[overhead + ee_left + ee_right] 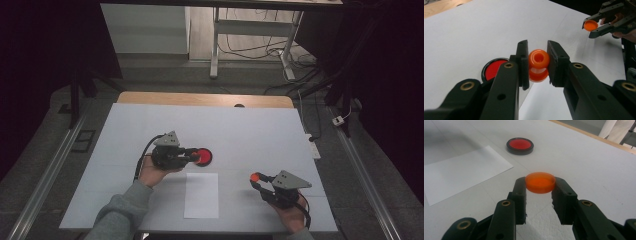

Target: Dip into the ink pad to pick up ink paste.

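My left gripper (538, 53) is shut on a small orange spool-shaped piece (538, 65), held just above the white tabletop. Right beside its jaws lies a round black-rimmed red pad (493, 69). In the high view that left gripper (194, 157) sits at the table's middle, its tips at the edge of the red pad (204, 156). My right gripper (540, 183) is shut on a shallow orange round cap (540, 182) and holds it off the table. In the high view the right gripper (255, 177) is at the front right, the cap (254, 176) at its tips.
A white sheet of paper (201, 195) lies on the white tabletop (260, 130) between the two hands, near the front edge. A wooden strip (200, 98) borders the table's far side. Desk legs and cables stand on the floor beyond it.
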The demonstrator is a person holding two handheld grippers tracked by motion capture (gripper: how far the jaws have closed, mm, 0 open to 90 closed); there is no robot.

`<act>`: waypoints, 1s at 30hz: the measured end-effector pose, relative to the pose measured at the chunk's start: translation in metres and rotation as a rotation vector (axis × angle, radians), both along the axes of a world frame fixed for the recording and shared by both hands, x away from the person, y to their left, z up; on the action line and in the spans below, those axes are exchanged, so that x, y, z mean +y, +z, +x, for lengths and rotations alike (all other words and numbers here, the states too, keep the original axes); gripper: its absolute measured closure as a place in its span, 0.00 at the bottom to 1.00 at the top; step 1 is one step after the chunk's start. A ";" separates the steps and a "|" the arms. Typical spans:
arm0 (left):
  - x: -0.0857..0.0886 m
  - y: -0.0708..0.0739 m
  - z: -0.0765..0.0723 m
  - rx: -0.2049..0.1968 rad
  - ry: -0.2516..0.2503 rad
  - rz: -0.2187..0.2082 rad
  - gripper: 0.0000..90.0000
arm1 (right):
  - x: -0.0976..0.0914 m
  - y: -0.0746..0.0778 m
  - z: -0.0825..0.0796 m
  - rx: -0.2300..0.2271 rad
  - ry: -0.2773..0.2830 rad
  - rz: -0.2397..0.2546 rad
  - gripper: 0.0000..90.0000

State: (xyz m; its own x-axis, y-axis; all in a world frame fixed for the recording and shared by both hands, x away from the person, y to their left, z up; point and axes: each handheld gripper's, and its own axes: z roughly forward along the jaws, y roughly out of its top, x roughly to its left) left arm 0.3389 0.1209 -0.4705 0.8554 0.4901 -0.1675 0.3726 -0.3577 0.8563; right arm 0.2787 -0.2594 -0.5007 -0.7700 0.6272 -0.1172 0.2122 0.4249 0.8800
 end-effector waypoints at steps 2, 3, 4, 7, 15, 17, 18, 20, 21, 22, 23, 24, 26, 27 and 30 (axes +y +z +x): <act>-0.001 0.001 -0.002 -0.001 -0.006 -0.004 0.80 | 0.000 0.000 0.000 0.000 0.000 0.000 0.71; -0.002 0.001 -0.004 0.000 -0.008 -0.011 0.80 | 0.000 0.000 0.000 0.000 0.001 0.000 0.72; -0.002 0.001 -0.004 0.000 -0.008 -0.011 0.80 | 0.000 0.000 0.000 -0.001 0.002 -0.002 0.71; -0.003 0.004 -0.007 -0.008 -0.021 -0.018 0.80 | 0.000 0.000 0.000 -0.002 0.002 -0.002 0.71; -0.005 0.004 -0.011 -0.012 -0.031 -0.014 0.80 | 0.000 0.000 0.000 -0.001 0.003 -0.001 0.72; -0.004 0.003 -0.012 -0.010 -0.032 -0.014 0.80 | 0.000 0.000 0.000 -0.002 0.003 -0.001 0.72; -0.004 0.003 -0.013 -0.009 -0.032 -0.014 0.80 | 0.000 0.000 0.000 -0.001 0.001 0.000 0.72; -0.003 0.003 -0.014 -0.010 -0.034 -0.010 0.80 | -0.001 0.000 0.000 0.000 -0.001 0.002 0.72; -0.004 0.003 -0.016 -0.012 -0.034 -0.014 0.80 | -0.001 0.000 0.000 -0.001 -0.001 0.000 0.72; -0.004 0.003 -0.017 -0.014 -0.036 -0.012 0.80 | 0.000 0.000 0.000 0.000 -0.001 0.000 0.72; -0.004 0.003 -0.017 -0.014 -0.036 -0.012 0.80 | 0.000 -0.001 0.000 0.000 -0.001 -0.001 0.72; -0.004 0.004 -0.018 -0.016 -0.040 -0.010 0.80 | 0.000 -0.001 0.000 -0.001 0.000 -0.002 0.71; -0.006 0.003 -0.020 -0.015 -0.043 -0.007 0.80 | 0.000 0.000 0.000 -0.002 -0.001 -0.003 0.72; -0.006 0.002 -0.021 -0.016 -0.046 -0.004 0.80 | 0.000 0.000 0.000 -0.002 -0.001 -0.003 0.72; -0.007 0.001 -0.023 -0.015 -0.051 0.001 0.80 | 0.000 -0.001 0.000 -0.002 -0.002 -0.003 0.72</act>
